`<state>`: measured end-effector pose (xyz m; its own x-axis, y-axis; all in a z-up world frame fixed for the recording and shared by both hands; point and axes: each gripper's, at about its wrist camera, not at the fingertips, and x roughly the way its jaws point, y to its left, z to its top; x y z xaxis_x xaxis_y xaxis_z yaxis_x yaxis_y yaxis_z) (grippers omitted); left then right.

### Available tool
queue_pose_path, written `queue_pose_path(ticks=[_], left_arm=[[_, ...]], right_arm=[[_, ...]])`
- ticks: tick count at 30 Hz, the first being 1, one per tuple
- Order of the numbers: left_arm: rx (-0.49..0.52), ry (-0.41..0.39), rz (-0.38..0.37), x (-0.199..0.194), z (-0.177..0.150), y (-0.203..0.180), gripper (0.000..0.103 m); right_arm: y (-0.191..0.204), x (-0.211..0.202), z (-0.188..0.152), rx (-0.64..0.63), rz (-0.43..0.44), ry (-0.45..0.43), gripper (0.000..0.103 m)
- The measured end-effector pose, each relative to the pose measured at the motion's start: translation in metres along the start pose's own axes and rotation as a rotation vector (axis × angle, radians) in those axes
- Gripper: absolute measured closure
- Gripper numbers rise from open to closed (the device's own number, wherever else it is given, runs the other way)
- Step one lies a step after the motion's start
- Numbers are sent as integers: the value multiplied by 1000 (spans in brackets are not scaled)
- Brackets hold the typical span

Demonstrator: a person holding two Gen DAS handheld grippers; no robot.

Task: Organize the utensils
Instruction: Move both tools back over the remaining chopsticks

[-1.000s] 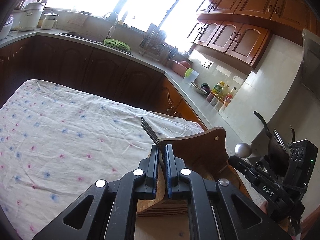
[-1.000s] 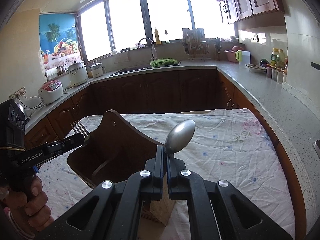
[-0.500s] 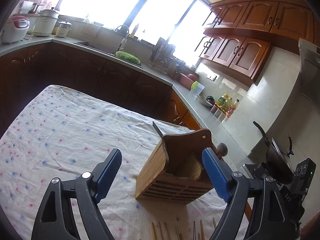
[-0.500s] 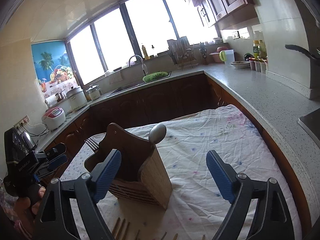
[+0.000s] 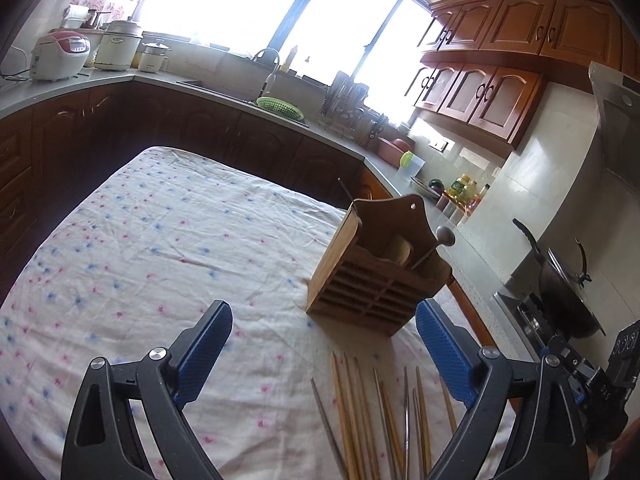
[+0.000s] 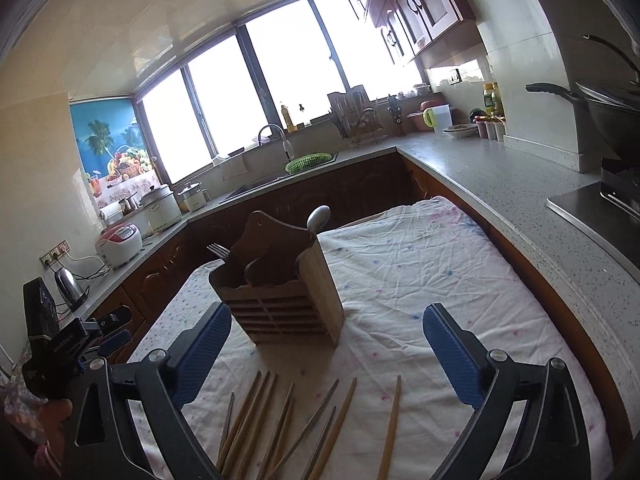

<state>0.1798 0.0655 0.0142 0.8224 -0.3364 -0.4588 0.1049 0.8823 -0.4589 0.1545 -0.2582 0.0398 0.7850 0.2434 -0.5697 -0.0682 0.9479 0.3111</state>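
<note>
Nearest, both grippers w/ jaws spread wide, nothing between the pads. Left gripper (image 5: pixel 324 348) and right gripper (image 6: pixel 326 344) have both just been opening; each hangs over the near edge of the tablecloth (image 6: pixel 420 272), apart from everything on it.

Just beyond the pads lie the chopsticks (image 6: pixel 276 420), loose on the cloth, a fan of approx. ten, mostly pale wood plus a few thin grey metal ones. Long axes run near-to-far, far tips pointing toward the holder; one wooden stick (image 6: pixel 392 420) lies a bit apart on the right.

Further in stands the wooden utensil holder (image 6: pixel 284 300), upright, slatted front facing the grippers, tall shaped back w/ a hanging hole. It sits between the chopsticks and the far table edge. A fork (image 6: pixel 219 251) stands in its left part, tines up; a spoon (image 6: pixel 319 216) stands at the right, bowl up, handle tilted.

Far: dark cabinets, grey counter, sink w/ green basket (image 6: pixel 310 161), rice cookers at left, wok (image 5: pixel 560 292) on the stove at right.
</note>
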Motion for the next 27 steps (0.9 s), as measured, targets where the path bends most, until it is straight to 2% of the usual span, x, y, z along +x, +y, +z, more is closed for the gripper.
queue_pose_path(ticks=[6,13,27], left_arm=[[17,32,18,-22,-22,0,9],[45,103,43,-21,-35,-6,9],[158,247,93,14,-30,-36,14]], right_arm=[[0,-26,-30,-18,-36,31,4],[-7,-45,-51,-27,-85,42,4],[-12,-27,-61,-19,-95,117,4]])
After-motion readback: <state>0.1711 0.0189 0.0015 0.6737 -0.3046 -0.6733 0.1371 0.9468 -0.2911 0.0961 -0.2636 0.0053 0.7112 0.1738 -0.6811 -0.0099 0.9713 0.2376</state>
